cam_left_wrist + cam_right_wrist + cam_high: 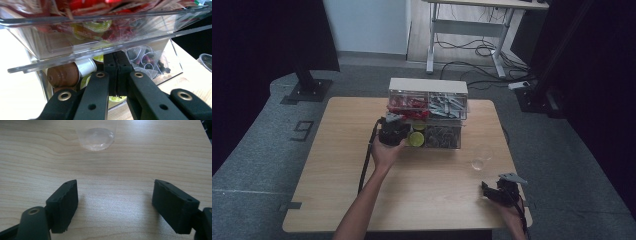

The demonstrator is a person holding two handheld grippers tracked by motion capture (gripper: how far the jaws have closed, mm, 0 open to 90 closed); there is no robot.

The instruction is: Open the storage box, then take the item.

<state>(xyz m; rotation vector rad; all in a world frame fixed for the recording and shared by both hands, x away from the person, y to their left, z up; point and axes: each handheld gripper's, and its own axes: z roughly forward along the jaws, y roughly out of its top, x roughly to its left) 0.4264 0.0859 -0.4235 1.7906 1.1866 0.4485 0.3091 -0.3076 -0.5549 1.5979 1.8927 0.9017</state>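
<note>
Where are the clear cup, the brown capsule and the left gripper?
Clear cup (96, 137), right gripper view, its base.
Brown capsule (63, 74), left gripper view, its side.
Left gripper (115, 72), left gripper view, between its closed fingertips.

1. One mark reads here: a dark figure on the grey floor (242, 150) left of the counter (337, 195), looking like a "9" (303, 130).
2. The clear organizer box (428, 112) and its capsules (66, 73) carry no lettering that can be read.
</note>
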